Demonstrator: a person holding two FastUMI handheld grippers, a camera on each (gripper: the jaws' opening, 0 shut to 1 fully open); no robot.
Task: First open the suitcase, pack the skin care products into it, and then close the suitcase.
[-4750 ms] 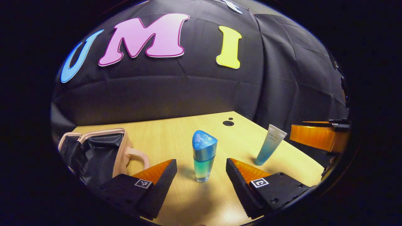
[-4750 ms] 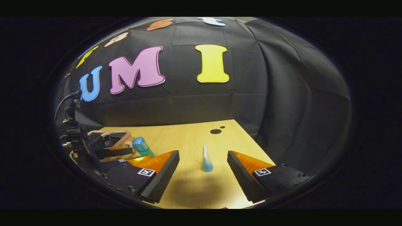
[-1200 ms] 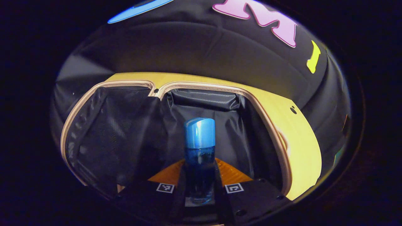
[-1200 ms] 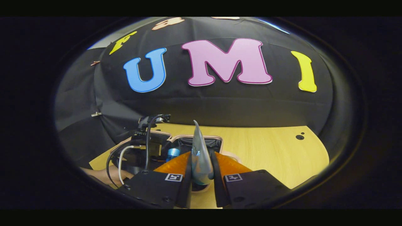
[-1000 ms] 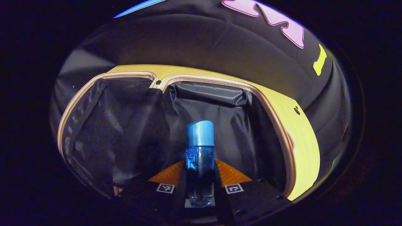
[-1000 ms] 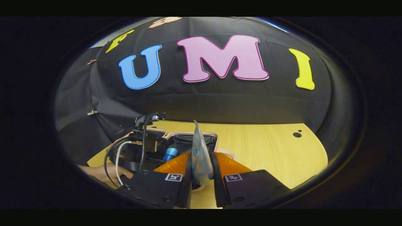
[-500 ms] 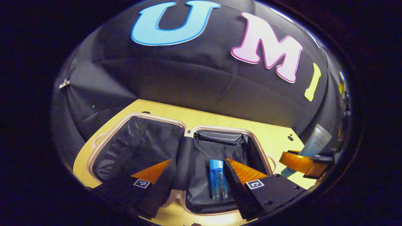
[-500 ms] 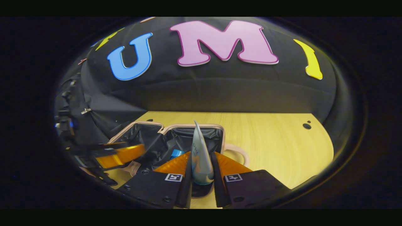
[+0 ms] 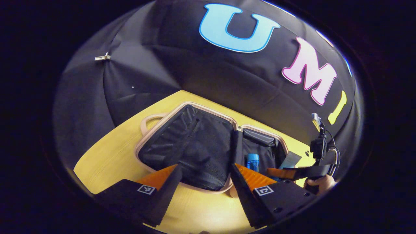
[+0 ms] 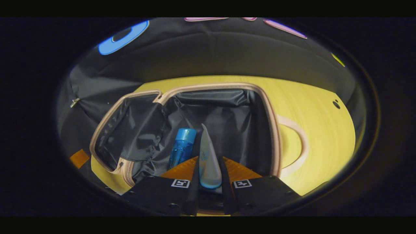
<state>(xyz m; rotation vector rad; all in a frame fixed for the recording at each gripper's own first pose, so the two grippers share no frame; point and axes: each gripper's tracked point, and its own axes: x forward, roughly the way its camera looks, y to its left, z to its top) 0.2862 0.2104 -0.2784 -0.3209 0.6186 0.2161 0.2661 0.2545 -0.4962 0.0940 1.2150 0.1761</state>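
The right gripper (image 10: 208, 172) squeezes the tube (image 10: 208, 159), which points straight ahead over the open suitcase (image 10: 224, 113). Just to its left, the blue bottle (image 10: 182, 148) lies inside. The left gripper (image 9: 204, 185) is spread wide and holds nothing, near the suitcase's front edge.

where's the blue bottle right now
The blue bottle lies inside the open suitcase, in its right-hand compartment in the right gripper view, just left of the tube held by the right hand-held gripper.
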